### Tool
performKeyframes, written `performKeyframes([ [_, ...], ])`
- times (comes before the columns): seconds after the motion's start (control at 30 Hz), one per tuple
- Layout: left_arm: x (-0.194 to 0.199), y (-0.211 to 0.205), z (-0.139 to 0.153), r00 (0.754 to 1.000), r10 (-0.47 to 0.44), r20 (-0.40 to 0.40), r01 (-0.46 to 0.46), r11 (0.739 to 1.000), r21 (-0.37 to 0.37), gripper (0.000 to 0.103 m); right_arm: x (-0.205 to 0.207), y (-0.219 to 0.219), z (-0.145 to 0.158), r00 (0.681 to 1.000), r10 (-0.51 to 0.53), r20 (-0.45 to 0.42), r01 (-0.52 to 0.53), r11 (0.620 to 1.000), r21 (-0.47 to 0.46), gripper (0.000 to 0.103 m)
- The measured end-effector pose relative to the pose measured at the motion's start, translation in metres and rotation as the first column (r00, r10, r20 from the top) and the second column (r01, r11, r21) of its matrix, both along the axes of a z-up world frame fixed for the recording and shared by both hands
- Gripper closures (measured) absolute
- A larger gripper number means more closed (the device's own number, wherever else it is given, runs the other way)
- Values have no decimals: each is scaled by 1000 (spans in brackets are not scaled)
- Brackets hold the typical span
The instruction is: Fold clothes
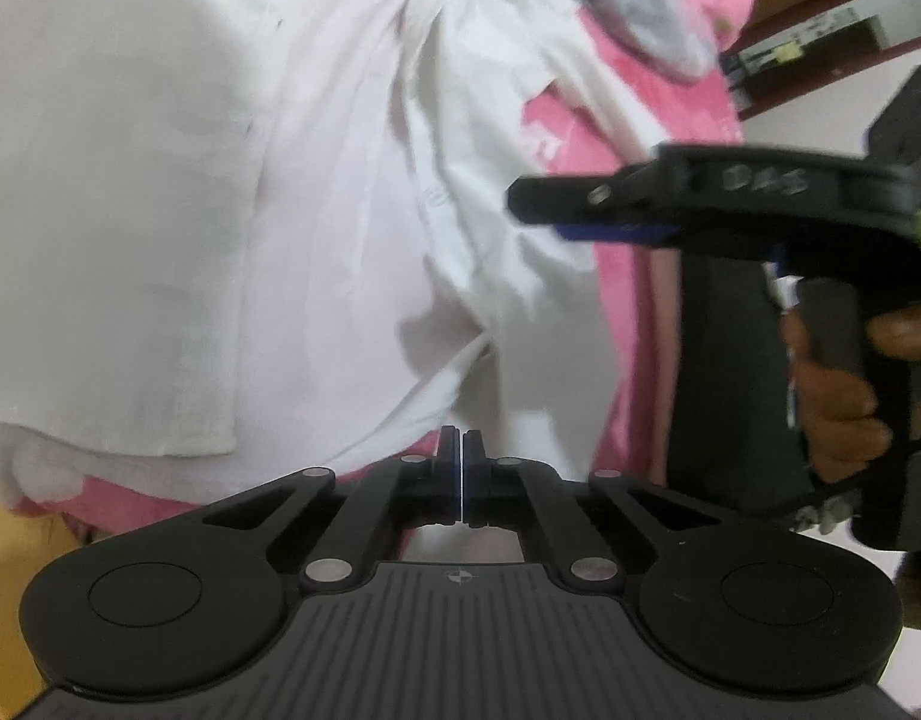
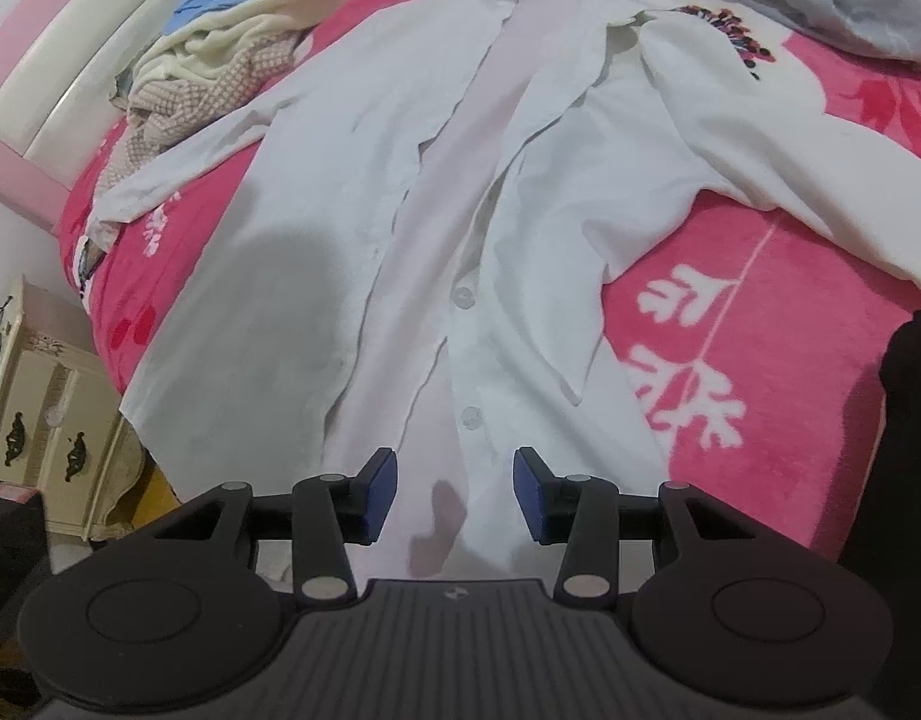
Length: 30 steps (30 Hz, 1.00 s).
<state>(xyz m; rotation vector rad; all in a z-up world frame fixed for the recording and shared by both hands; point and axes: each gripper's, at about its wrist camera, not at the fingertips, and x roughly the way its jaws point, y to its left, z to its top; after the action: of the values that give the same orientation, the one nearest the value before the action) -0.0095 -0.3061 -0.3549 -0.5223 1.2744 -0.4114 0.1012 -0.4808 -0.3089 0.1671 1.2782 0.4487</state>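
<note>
Two shirt buttons (image 2: 462, 296) (right view only)

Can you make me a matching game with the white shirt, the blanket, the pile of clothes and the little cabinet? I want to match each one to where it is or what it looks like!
Things:
1. white shirt
2. blanket
3. pile of clothes
4. little cabinet

Clues:
A. pink with white flowers
B. cream, standing beside the bed
C. spread flat, unbuttoned down the front
D. heaped near the headboard

Right pairs: 1-C, 2-A, 3-D, 4-B
</note>
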Motion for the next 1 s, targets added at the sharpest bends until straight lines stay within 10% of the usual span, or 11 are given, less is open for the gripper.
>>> performKeyframes([
  [0.3, 10, -13, 12, 998, -1, 65, 4, 999, -41, 103, -3, 22, 10, 984, 153, 92, -144, 984, -103, 58],
  [0.67, 8, -21, 10, 998, -24, 61, 29, 997, -73, 103, -9, 82, -15, 860, 499, 102, -458, 845, -277, 66],
  [1.0, 5, -23, 1, 999, -28, 34, 31, 997, -65, 103, -4, 74, -43, 887, 461, 32, -427, 842, -329, 76],
])
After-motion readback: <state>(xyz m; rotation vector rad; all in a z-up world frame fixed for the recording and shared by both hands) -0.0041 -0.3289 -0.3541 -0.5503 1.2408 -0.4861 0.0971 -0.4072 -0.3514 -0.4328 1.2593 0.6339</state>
